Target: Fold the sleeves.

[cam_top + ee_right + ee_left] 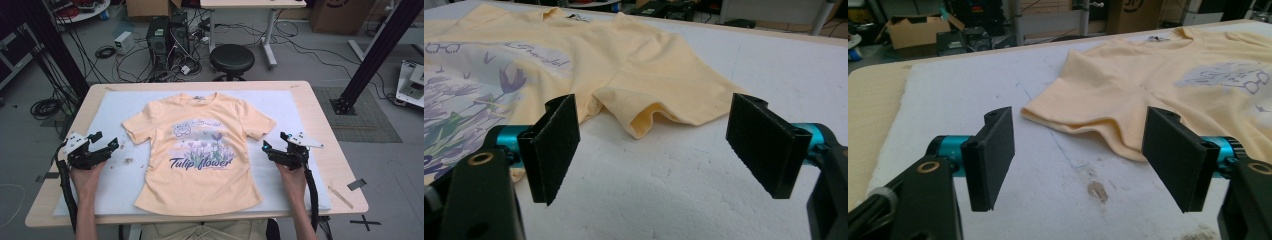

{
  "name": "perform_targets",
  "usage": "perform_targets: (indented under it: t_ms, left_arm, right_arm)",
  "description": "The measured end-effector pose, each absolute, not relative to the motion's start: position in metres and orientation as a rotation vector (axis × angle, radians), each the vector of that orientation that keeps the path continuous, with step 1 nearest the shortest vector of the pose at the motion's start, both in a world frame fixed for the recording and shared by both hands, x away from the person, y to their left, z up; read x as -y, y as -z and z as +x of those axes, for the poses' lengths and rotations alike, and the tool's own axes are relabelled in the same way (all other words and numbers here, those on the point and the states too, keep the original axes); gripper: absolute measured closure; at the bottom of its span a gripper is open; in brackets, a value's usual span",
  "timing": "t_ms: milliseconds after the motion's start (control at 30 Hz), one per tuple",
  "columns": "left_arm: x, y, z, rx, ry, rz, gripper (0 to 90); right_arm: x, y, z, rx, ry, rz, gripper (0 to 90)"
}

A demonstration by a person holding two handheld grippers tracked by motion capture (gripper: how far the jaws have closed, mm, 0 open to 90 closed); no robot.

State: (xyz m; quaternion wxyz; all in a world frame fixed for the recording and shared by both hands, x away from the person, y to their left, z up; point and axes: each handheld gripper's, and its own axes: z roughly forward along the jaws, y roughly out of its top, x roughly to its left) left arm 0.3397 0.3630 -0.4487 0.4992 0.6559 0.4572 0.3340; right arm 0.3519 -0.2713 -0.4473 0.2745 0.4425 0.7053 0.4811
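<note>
High view: T-shirt (197, 150) hem overhangs table edge; left tool (103, 144), right tool (273, 144) gape wide, empty.

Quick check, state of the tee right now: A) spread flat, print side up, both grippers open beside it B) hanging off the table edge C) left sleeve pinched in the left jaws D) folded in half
A: the t-shirt lies flat on the white pad with its tulip print up, while the left gripper and right gripper sit beside its sleeves, jaws apart and holding nothing.
</note>
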Motion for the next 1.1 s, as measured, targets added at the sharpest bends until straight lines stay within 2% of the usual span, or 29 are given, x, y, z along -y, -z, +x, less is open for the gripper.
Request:
perform_targets:
  t_ms: [67, 233, 400, 600, 700, 1100]
  left_arm:
    - [-0.363, 0.449, 0.34, -1.107, -0.804, 1.583, 22.3]
    - [-0.366, 0.449, 0.339, -1.11, -0.787, 1.563, 23.0]
    - [-0.363, 0.449, 0.34, -1.098, -0.805, 1.595, 29.2]
    - [-0.361, 0.446, 0.348, -1.131, -0.701, 1.682, 30.6]
    - [-0.357, 0.436, 0.35, -1.099, -0.699, 1.725, 35.3]
    - [-0.338, 0.374, 0.387, -1.062, -0.648, 1.846, 39.9]
  right_arm:
    - [0.271, 0.447, 0.352, -1.896, -1.294, 1.189, 21.9]
    - [0.271, 0.447, 0.352, -1.898, -1.291, 1.198, 21.9]
    - [0.272, 0.447, 0.352, -1.892, -1.295, 1.211, 21.9]
    - [0.272, 0.447, 0.353, -1.889, -1.291, 1.21, 21.9]
    - [0.272, 0.447, 0.353, -1.894, -1.287, 1.226, 21.9]
    - [0.271, 0.447, 0.354, -1.897, -1.28, 1.219, 21.9]
